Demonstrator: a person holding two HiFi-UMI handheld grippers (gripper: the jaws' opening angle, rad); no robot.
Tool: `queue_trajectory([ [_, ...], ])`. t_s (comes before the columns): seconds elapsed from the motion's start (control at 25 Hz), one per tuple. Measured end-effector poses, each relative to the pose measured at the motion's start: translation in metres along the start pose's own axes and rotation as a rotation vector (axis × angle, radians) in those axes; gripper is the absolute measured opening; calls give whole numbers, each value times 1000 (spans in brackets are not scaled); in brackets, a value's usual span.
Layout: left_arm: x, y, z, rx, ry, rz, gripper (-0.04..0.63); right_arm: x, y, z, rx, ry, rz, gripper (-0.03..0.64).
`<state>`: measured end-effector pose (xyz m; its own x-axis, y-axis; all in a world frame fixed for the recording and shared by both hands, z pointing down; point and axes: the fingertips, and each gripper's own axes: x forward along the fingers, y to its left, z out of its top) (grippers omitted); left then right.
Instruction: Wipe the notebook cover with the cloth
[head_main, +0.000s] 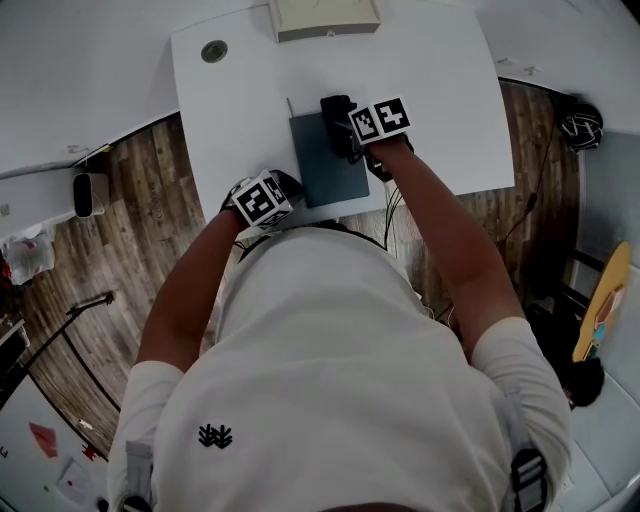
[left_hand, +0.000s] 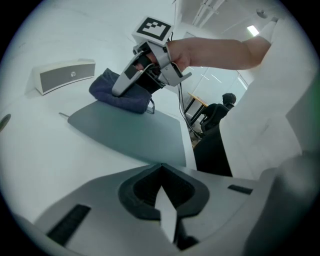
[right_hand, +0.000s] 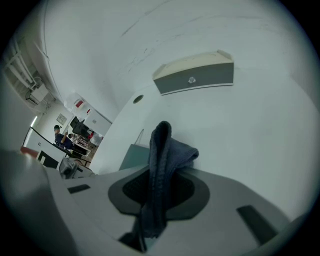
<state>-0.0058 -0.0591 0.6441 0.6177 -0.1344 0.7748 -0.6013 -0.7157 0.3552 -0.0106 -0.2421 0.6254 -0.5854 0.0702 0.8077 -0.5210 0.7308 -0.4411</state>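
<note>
The notebook (head_main: 328, 160) lies flat and closed on the white tabletop (head_main: 440, 90), close to its near edge, grey-green cover up. The dark blue cloth (left_hand: 120, 95) sits bunched on the far end of that cover. My right tongs (right_hand: 159, 190) pinch the cloth, and a fold of it stands up between the jaws in the right gripper view. From the left gripper view the tongs press the bundle down onto the cover.

My left tongs (left_hand: 162, 192) are pressed together with nothing between them. They sit low just beside the notebook's near left corner, and I cannot tell whether they touch it.

Beyond the notebook a beige box (head_main: 327, 17) stands at the tabletop's far edge, with a round cap (head_main: 214, 51) well to its left.
</note>
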Motion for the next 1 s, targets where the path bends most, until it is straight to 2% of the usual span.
queue_trajectory([
  [0.32,1,0,-2,3,-6,7,5,-20,-38,-7,24,-24,-52,61],
  [0.52,1,1,-2,8,-11,9,5,-29,-49,-8,-17,-31,-112,61],
  [0.68,0,4,-3,5,-14,4,5,-36,-48,-9,-9,-57,-97,61],
  [0.84,-5,2,-3,-57,-68,-27,5,-54,-38,-18,0,-115,-66,61],
  [1.0,-21,-1,2,-119,-169,-35,5,-76,-22,-38,28,-204,-45,61],
])
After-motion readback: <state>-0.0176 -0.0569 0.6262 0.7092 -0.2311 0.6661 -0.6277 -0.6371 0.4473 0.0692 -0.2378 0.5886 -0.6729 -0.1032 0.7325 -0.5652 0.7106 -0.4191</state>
